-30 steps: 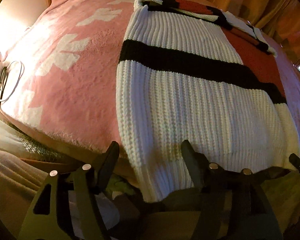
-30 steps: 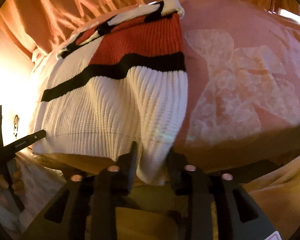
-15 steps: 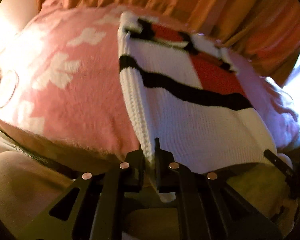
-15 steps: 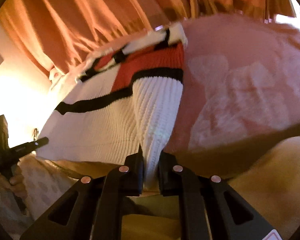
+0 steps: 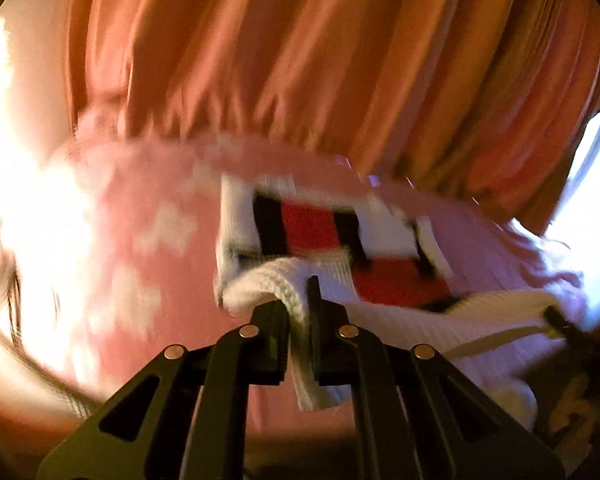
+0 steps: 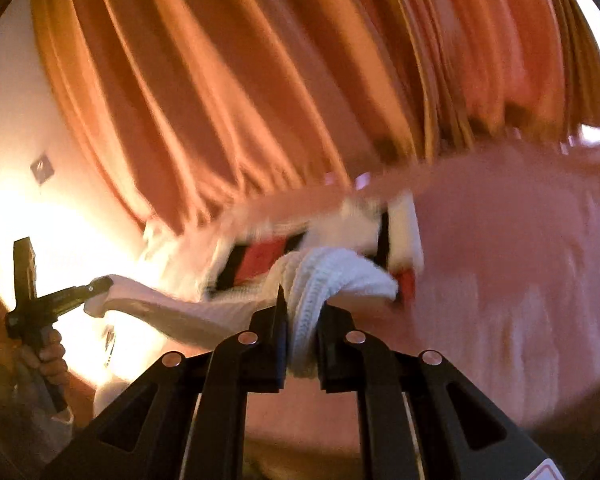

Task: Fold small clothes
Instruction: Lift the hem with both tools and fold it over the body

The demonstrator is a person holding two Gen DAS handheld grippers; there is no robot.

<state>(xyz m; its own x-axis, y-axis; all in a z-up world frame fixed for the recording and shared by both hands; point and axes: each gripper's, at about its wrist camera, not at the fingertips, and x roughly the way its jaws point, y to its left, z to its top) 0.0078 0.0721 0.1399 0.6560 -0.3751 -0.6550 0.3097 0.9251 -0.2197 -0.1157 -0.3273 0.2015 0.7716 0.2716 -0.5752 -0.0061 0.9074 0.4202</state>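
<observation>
The knitted sweater, its far part lying on the pink bed, is gripped at its white hem by the closed left gripper and right gripper, so the bottom-to-top fold is judged under way, and the lifted hem must next be carried evenly toward the collar.

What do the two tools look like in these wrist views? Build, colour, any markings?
Both the left tool and the right tool are matte black, with angular arms that have triangular cutouts and round silver rivets at the pivots. A red-edged white sticker sits on the right one. No cables or sleeves are discernible.
</observation>
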